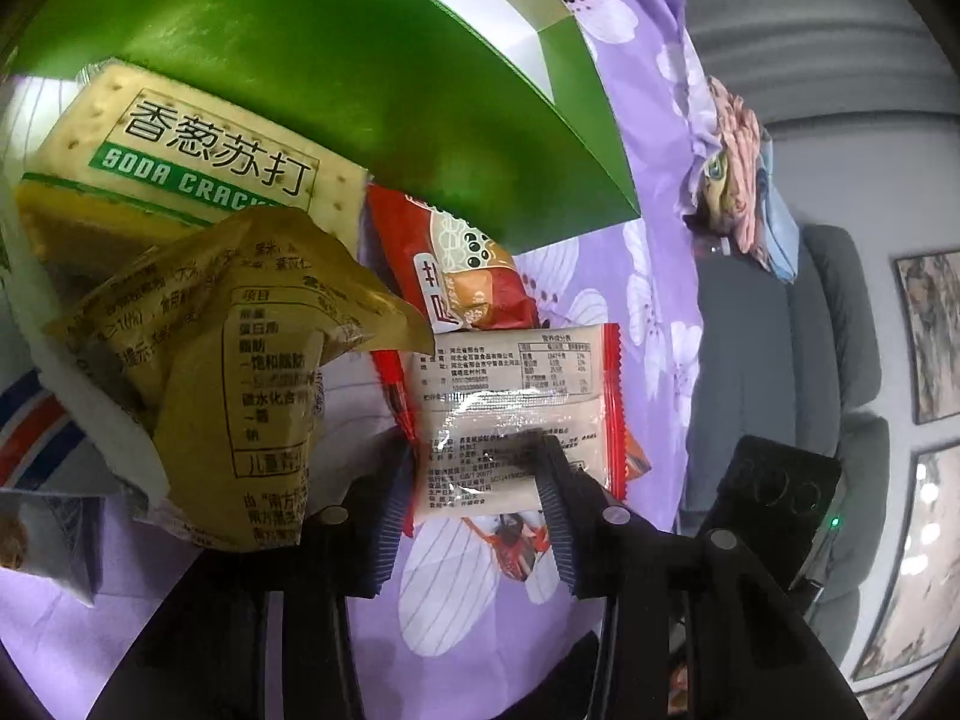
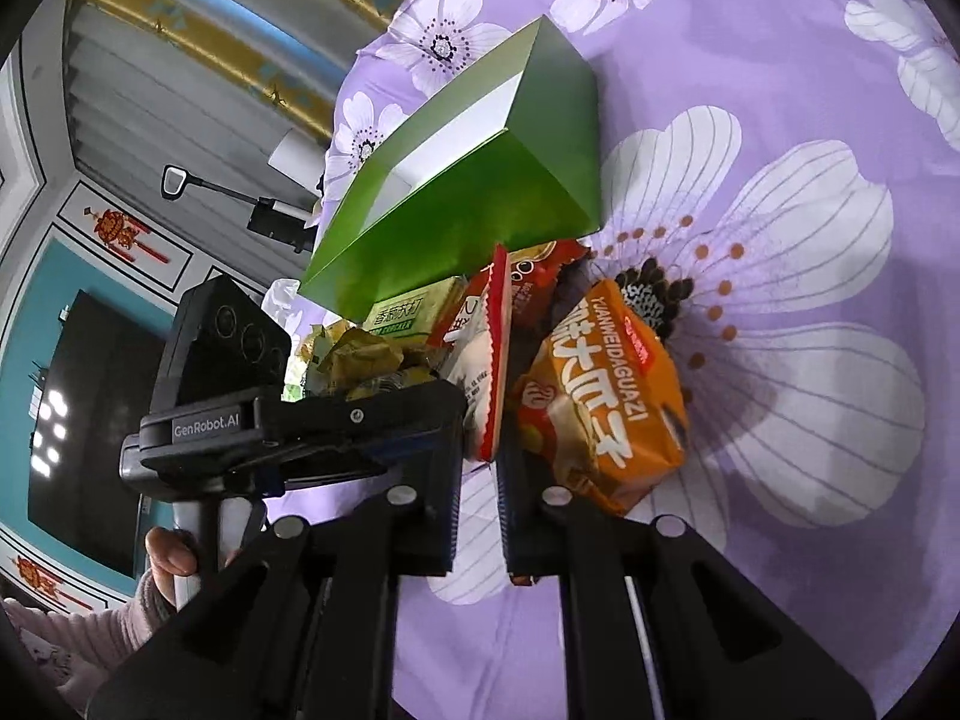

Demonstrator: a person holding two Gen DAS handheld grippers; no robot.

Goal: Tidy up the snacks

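A green box (image 1: pixel 336 78) stands open on the purple flowered cloth; it also shows in the right wrist view (image 2: pixel 480 192). Snack packets lie piled beside it: a soda cracker pack (image 1: pixel 180 162), a crumpled yellow packet (image 1: pixel 240 372), a red packet (image 1: pixel 456 264) and an orange sunflower-seed pack (image 2: pixel 600 396). My left gripper (image 1: pixel 474 498) has its fingers on both sides of a white red-edged packet (image 1: pixel 516 396) and grips its near end. My right gripper (image 2: pixel 480 516) is nearly closed around the same packet's red edge (image 2: pixel 495 360), seen on edge.
The purple flowered cloth (image 2: pixel 780 240) covers the surface. A grey sofa (image 1: pixel 780 360) with folded cloths stands beyond its edge. A blue-and-red striped packet (image 1: pixel 36 438) lies at the left. The other hand-held gripper body (image 2: pixel 270 420) is close on the left.
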